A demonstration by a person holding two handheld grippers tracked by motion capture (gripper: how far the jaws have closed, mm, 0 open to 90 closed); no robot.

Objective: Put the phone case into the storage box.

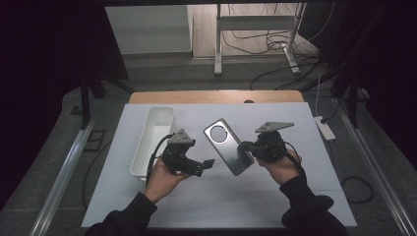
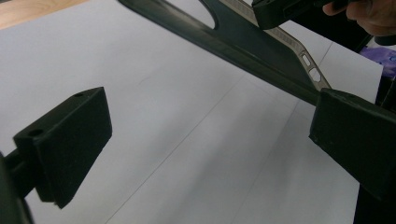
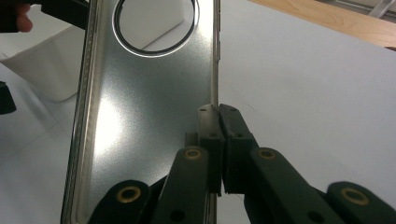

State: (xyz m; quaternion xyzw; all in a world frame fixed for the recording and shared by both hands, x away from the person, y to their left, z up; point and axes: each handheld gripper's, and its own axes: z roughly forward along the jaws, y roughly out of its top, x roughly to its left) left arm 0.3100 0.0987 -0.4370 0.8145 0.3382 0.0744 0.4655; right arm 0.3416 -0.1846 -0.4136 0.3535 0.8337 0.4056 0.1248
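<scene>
Over the middle of the table (image 1: pixel 295 196), I have the phone case (image 1: pixel 228 146) held up off the white surface, tilted, with its round camera cutout toward the far left and its other end toward me. My right gripper (image 1: pixel 244 146) is clamped on the case's right edge; in the right gripper view the two black jaws stand pressed together with the thin rim of the phone case (image 3: pixel 144 121) caught between them. My right hand (image 1: pixel 281 165) comes in from the near right, forearm angled up and to the left, the gripper pointing left toward the case.

My left gripper (image 1: pixel 209 163) sits just to the left of the case, pointing right at its near end. Its jaws stand wide apart, holding nothing: in the left gripper view the case (image 2: pixel 261 44) crosses above them, its edge just at the tip of the jaw on the right of that view; whether they touch I cannot tell. My left hand (image 1: pixel 162 178) grips from below, wrist bent, forearm running in from the near left.

A white bin (image 1: pixel 153 140) stands on the table to the left of my left gripper.
</scene>
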